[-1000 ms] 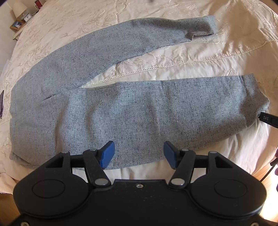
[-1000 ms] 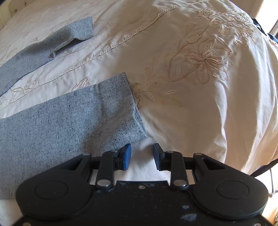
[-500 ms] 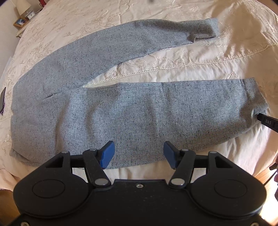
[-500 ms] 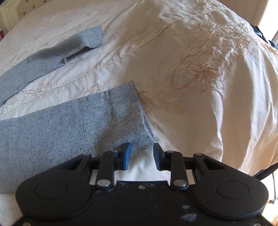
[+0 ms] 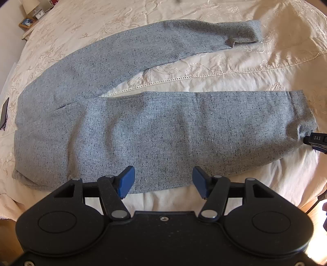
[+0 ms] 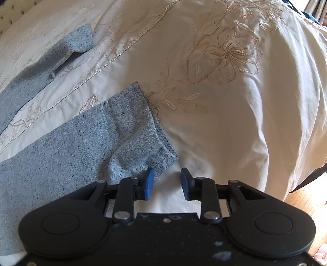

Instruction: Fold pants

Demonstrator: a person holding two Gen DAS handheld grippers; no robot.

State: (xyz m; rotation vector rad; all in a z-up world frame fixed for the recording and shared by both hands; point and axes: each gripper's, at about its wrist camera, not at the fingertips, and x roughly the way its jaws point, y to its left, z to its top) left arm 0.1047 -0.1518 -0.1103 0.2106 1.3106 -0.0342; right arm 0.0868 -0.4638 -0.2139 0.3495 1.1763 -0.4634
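Note:
Grey speckled pants (image 5: pixel 155 133) lie flat on a cream bedspread, legs spread in a V, waist at the left, cuffs at the right. My left gripper (image 5: pixel 163 181) is open and empty, hovering over the near edge of the near leg. My right gripper (image 6: pixel 165 183) is open and empty at the near corner of the near leg's cuff (image 6: pixel 143 147); its left pad (image 6: pixel 148 183) touches or overlaps the cuff fabric. The right gripper's tip shows in the left wrist view (image 5: pixel 316 141) against the cuff. The far leg's cuff (image 6: pixel 79 42) lies at the upper left.
The embroidered cream bedspread (image 6: pixel 224 86) covers the bed and drops off at the right toward a wooden floor (image 6: pixel 306 196). A nightstand with a lamp and picture frame (image 5: pixel 30 16) stands at the far left. A dark flat object (image 5: pixel 4 113) lies near the waist.
The right gripper has moved in toward the near cuff, which now bunches slightly at its left pad. The left gripper has shifted a little; the pants sit lower in its view.

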